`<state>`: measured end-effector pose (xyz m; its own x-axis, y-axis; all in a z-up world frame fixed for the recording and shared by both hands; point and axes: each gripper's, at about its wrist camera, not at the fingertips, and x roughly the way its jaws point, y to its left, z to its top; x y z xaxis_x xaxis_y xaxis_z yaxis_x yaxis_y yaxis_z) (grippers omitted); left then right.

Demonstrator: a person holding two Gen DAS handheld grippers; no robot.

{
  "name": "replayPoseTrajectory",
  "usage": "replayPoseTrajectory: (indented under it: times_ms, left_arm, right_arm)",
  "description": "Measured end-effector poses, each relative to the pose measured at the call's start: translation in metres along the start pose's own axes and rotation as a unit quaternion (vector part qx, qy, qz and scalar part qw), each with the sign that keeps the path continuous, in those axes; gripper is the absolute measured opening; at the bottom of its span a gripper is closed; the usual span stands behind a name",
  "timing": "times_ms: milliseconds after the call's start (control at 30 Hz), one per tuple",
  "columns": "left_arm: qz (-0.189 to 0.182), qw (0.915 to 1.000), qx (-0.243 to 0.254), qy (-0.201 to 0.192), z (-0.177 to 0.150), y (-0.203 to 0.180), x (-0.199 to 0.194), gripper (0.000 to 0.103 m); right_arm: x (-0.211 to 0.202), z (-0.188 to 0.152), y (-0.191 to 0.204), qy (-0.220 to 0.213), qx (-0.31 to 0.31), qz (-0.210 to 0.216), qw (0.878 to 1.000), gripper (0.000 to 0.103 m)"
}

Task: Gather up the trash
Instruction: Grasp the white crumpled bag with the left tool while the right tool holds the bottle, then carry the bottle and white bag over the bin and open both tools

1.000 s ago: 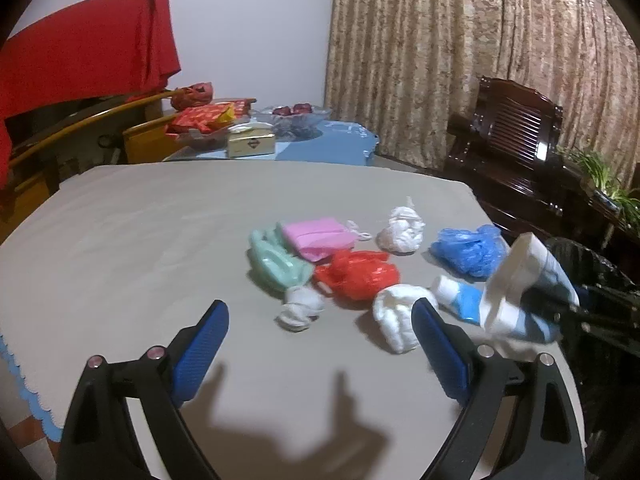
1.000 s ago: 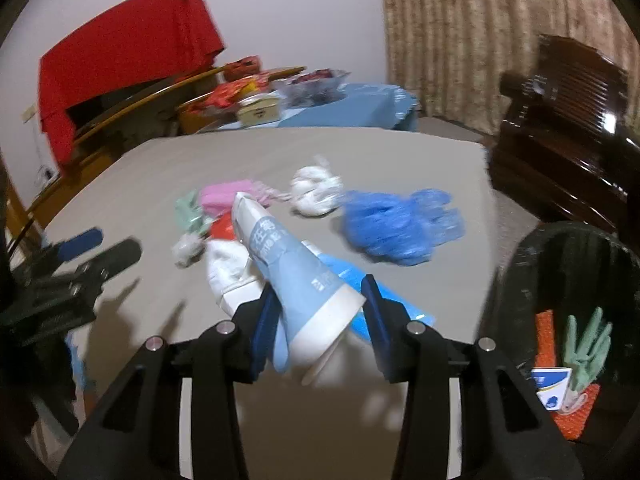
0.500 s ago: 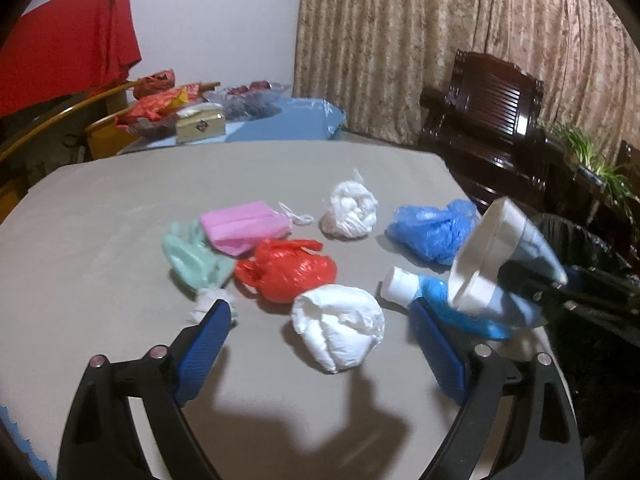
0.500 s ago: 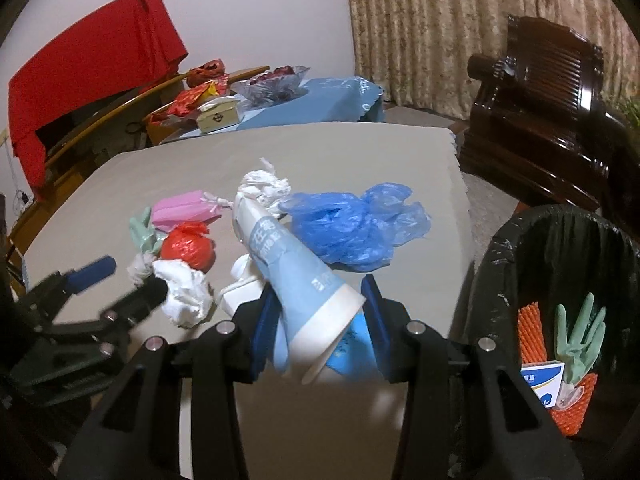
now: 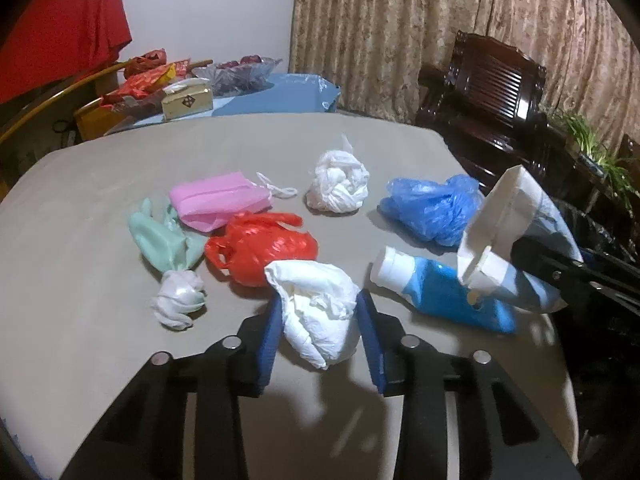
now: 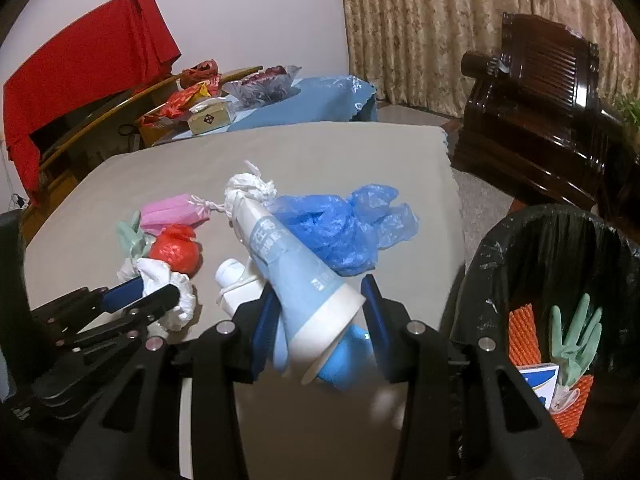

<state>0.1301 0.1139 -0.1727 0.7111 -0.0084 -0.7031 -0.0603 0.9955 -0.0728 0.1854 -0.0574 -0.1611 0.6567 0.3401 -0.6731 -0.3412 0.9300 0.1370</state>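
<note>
A home: patterned curtains [image 5: 420,28], carved wooden chair [image 5: 492,92], cloth-covered table [image 5: 100,240].

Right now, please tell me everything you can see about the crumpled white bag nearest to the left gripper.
The crumpled white bag looks like thin, wrinkled plastic, bunched into a loose lump. It lies near the front of the grey table, beside the red bag. The left gripper has its blue pads on both sides of it, apparently pressing it.

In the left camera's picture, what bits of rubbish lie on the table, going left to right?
Green glove → red bag → white bag → blue bag → paper cup in the right gripper.
</note>
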Motion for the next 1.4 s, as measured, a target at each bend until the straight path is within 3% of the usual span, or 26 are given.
replayPoseTrajectory:
  times_ms: [600, 1033, 1400]
  left_arm:
    - [-0.017, 0.9977, 0.008, -0.066, 0.025, -0.016, -0.083, 0.036]
    - [-0.053, 0.9933, 0.036, -0.096, 0.042, -0.065, -0.103, 0.036]
    - [-0.108, 0.9863, 0.07, -0.103, 0.054, -0.119, -0.102, 0.036]
  right_arm:
    - [-0.073, 0.014, -0.003, -0.051, 0.002, 0.001, 0.999, 0.04]
    - [-0.132, 0.023, -0.034, -0.079, 0.018, -0.032, 0.996, 0.04]
    - [-0.17, 0.013, -0.095, -0.103, 0.049, -0.091, 0.989, 0.04]
